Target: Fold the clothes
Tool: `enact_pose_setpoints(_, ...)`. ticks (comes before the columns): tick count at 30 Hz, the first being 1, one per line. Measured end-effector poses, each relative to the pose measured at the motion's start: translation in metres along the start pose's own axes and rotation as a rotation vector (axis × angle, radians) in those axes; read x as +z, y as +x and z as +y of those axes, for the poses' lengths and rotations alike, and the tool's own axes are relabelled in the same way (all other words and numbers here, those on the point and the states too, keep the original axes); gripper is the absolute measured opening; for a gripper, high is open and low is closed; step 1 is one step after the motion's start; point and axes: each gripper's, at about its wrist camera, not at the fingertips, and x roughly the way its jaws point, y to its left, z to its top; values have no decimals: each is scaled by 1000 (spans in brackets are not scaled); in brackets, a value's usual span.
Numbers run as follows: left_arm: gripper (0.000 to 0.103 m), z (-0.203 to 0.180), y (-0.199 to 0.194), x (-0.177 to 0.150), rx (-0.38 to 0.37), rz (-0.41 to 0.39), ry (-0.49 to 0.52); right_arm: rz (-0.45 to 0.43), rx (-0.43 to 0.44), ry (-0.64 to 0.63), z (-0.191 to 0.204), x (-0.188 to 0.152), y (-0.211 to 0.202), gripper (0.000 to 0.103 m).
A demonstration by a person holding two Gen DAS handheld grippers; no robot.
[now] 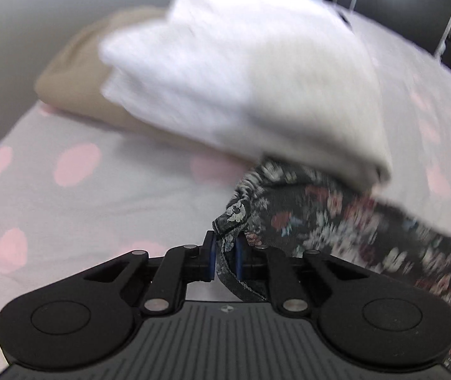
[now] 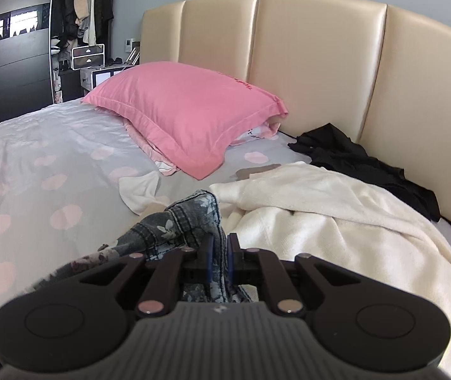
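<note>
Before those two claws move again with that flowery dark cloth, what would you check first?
1. Left gripper pinching the floral garment: ok, cloth sits between its fingers.
2. Right gripper pinching the same floral cloth: ok.
3. Garment free of the folded white stack: not ok, the stack overlaps it in the left view.
4. Cream blanket clear of the cloth: cannot tell, it lies right beside it.
5. Bare bedsheet to lay it flat: ok, on the left.
6. Sharp left view: not ok, blurred.

A pink pillow (image 2: 190,117) lies at the far end of the grey, pink-spotted bedsheet (image 2: 35,171) against a cream padded headboard (image 2: 314,63), with an open wardrobe (image 2: 79,15) far left.
</note>
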Motion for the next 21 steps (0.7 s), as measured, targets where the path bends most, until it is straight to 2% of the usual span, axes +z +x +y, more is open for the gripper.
enact_pose_setpoints(1, 10, 1, -4, 1, 0, -22, -4, 3, 2, -5, 1, 0, 0, 10)
enact_pose_setpoints(4, 13, 0, -5, -2, -5, -15, 27, 20, 29, -27, 3, -1, 1, 11)
enact_pose_setpoints(6, 17, -5, -6, -3, -8, 0, 73, 33, 68, -49, 3, -1, 0, 15)
enact_pose_setpoints(7, 18, -9, -7, -5, -9, 3, 93, 37, 89, -63, 3, -1, -1, 22)
enact_pose_setpoints(8, 22, -11, -12, -6, -8, -2, 113, 32, 102, -81, 2, -1, -4, 31)
enact_pose_setpoints(9, 24, -14, -18, -7, -7, -8, 134, 22, 109, -102, 0, -1, -8, 33)
enact_pose_setpoints(13, 45, -28, -46, -12, -37, -72, 205, -26, 143, -160, -13, -1, -26, 37)
enact_pose_setpoints(14, 45, -33, -54, -13, -49, -89, 219, -34, 161, -165, -19, -1, -31, 41)
enact_pose_setpoints(16, 45, -42, -69, -15, -81, -117, 253, -31, 232, -165, -33, -2, -39, 50)
enact_pose_setpoints(21, 50, -68, -103, -33, -179, -164, 387, 67, 404, -198, -63, -13, -53, 51)
